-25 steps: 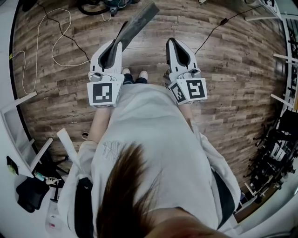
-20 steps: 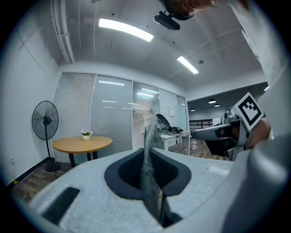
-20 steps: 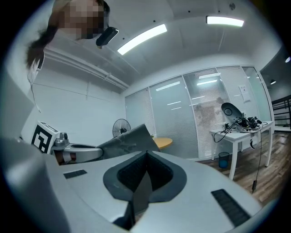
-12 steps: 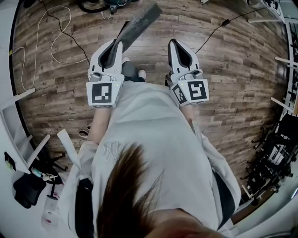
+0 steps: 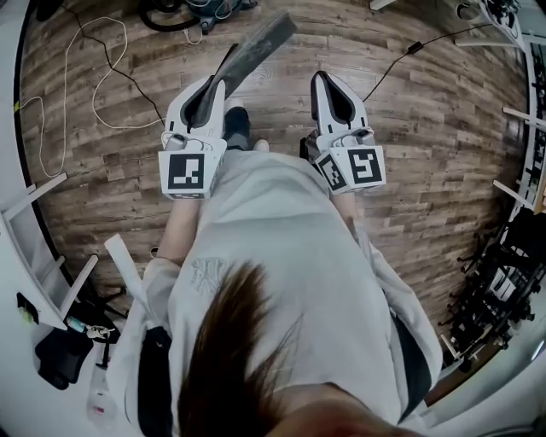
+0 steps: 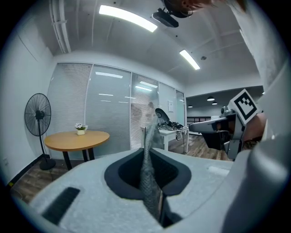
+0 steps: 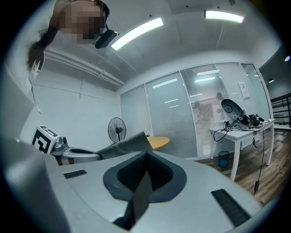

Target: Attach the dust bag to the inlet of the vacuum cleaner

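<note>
Overhead: a person on a wood floor (image 5: 102, 171) is seen, a claw in each hand.
Left claw (image 5: 210, 85): closed on the grey dust bag (image 5: 256, 44), pointed toward one o'clock.
Right claw (image 5: 321, 81): fully closed, nothing held.
Vacuum cleaner (image 5: 205, 7): probably the teal machine at twelve o'clock, well apart.
Risk: bag is pinched at one edge; it could be twisted or dropped.
</note>
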